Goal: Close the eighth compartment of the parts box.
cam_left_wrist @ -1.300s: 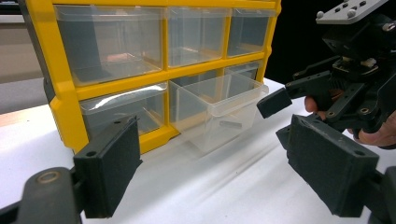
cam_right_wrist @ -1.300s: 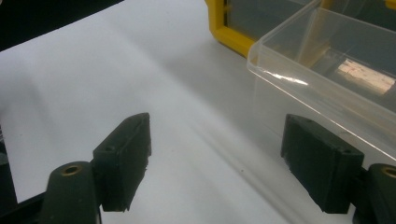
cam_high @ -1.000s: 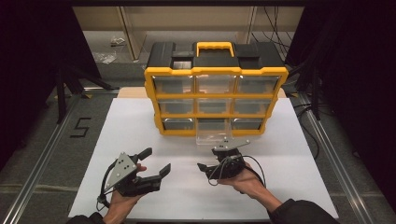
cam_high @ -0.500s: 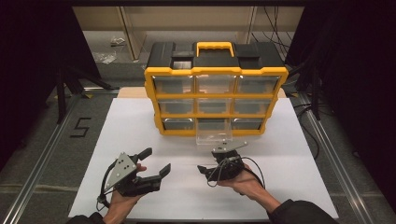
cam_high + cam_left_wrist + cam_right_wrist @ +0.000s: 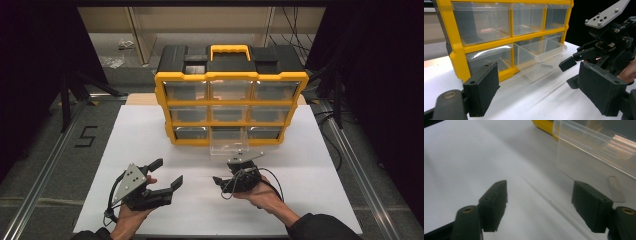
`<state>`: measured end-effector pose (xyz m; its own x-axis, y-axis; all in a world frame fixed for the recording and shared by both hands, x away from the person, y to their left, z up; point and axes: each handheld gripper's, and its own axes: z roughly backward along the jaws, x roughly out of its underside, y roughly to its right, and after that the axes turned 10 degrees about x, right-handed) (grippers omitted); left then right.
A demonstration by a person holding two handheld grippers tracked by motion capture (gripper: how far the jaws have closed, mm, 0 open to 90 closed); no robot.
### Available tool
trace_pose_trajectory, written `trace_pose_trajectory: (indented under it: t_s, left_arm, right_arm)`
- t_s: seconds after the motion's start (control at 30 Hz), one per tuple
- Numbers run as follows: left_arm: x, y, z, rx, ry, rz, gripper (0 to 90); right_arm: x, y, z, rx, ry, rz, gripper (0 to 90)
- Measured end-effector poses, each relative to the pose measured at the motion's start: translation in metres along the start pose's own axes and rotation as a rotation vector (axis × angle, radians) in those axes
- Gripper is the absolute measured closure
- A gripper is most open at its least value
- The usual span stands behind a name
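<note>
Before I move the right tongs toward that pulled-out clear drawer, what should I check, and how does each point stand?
1. Right tongs open: ok; the jaws stand apart, having just closed a little, with nothing between them.
2. Left tongs out of the way: ok; open, low on the white table, off to the side.
3. Clear drawer reachable: ok; it juts from the middle of the bottom row of the yellow organizer.
4. Drawer contents: cannot tell; something small and dark seems to lie inside.
5. Other drawers pushed in: ok.
6. Path to the drawer free: ok.
</note>
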<state>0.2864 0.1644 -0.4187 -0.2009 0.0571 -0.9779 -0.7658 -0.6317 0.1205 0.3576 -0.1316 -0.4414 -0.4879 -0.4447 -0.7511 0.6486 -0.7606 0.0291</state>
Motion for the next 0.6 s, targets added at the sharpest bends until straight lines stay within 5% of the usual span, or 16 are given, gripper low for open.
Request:
trace_pose_trajectory:
  t_s: [0.6]
  left_arm:
    - [0.000, 0.000, 0.000, -0.001, 0.000, -0.001, 16.9]
  right_arm:
    - [0.002, 0.012, -0.006, 0.103, -0.042, -0.021, 77.8]
